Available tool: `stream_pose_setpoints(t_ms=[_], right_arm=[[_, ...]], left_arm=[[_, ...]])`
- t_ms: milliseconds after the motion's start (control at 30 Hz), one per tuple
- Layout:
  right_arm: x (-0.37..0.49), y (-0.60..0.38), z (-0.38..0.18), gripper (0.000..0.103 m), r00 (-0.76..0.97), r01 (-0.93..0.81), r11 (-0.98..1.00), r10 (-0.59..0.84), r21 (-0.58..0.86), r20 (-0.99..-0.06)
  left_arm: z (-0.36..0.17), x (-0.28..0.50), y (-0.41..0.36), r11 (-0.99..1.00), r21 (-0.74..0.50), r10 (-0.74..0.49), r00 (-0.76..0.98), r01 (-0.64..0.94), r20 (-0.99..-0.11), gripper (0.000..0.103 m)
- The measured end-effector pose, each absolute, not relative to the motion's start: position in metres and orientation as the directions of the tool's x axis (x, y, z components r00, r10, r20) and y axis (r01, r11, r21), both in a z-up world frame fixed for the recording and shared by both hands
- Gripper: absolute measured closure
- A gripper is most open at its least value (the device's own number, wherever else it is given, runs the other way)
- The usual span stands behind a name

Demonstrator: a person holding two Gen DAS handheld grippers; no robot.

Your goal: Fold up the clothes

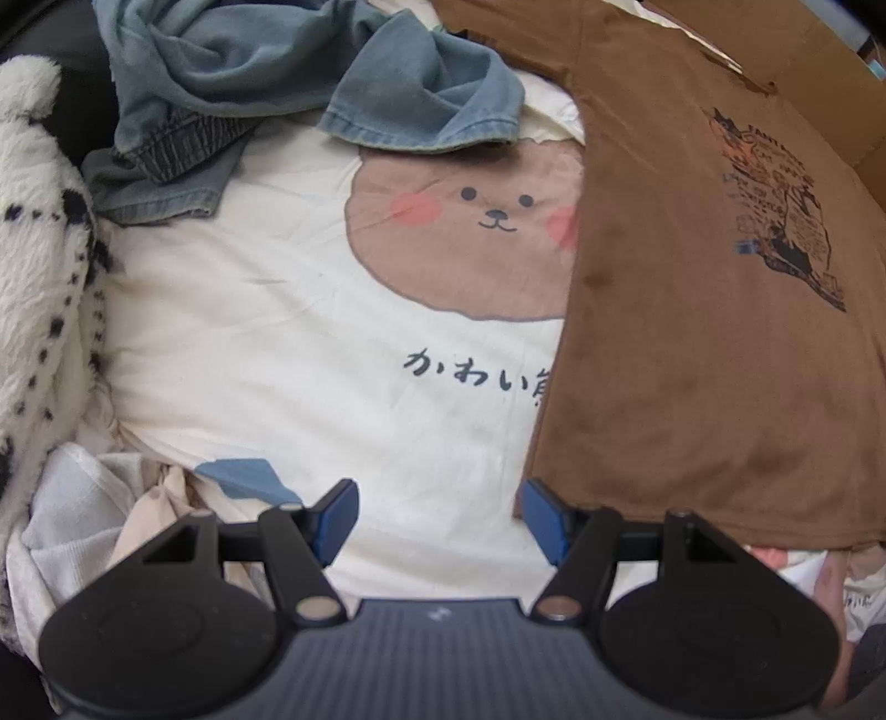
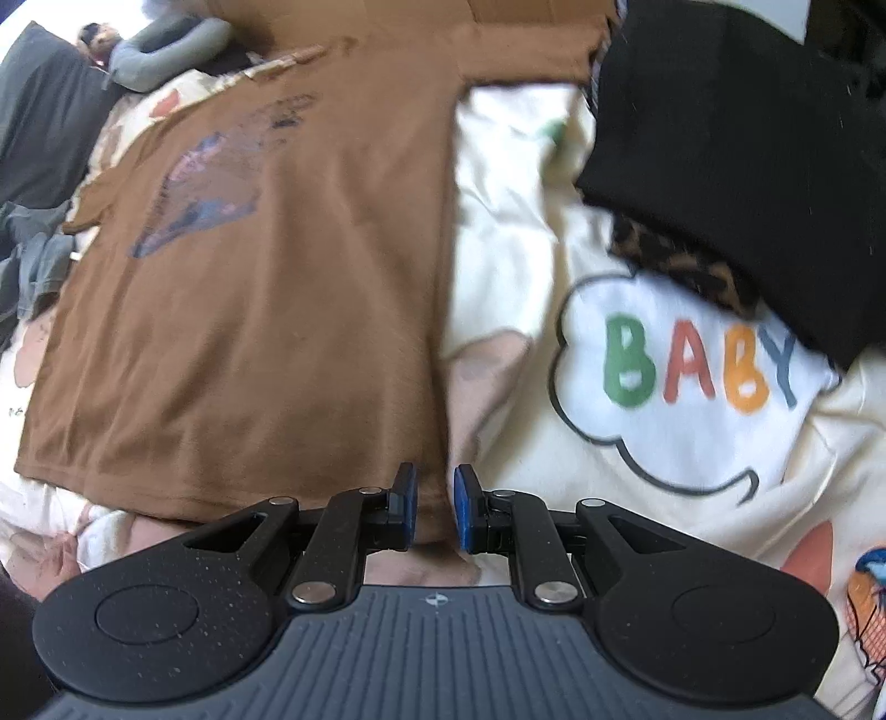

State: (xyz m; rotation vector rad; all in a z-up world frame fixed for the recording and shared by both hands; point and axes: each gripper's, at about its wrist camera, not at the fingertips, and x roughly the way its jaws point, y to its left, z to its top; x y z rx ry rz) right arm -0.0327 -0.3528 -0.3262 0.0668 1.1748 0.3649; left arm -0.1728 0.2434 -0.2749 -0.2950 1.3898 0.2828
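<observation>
A brown T-shirt [image 1: 692, 360] with a dark chest print lies spread flat on a cream printed bedsheet [image 1: 277, 332]. In the left wrist view, my left gripper [image 1: 438, 493] points down at the sheet just left of the shirt's lower corner. Its blue pads stand wide apart with nothing between them. In the right wrist view, my right gripper [image 2: 436, 476] hovers over the lower right corner of the brown T-shirt [image 2: 249, 332]. Its pads leave only a narrow gap, and the shirt's edge runs under that gap, flat and not pinched.
Crumpled denim clothing [image 1: 249, 66] lies at the sheet's far left, with a fluffy white spotted fabric [image 1: 39, 249] beside it. A black garment [image 2: 747, 138] over leopard-print cloth [image 2: 681, 266] sits right of the shirt. Cardboard [image 1: 803, 66] lies beyond the shirt, and a grey cushion [image 2: 166, 44] far off.
</observation>
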Motion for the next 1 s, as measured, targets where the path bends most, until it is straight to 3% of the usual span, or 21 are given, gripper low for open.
stream_pose_setpoints(t_ms=[700, 1000], right_arm=[[-0.025, -0.372, -0.356, 0.088, 0.309, -0.089, 0.929, 0.369, 0.359, -0.877], [-0.035, -0.354, -0.335, 0.088, 0.378, -0.219, 0.951, 0.288, 0.217, -0.880]], left_arm=[[-0.274, -0.180, 0.247, 0.932, -0.036, 0.017, 0.143, -0.360, -0.990, 0.035], [-0.276, -0.179, 0.246, 0.935, -0.034, 0.015, 0.135, -0.353, -0.991, 0.035]])
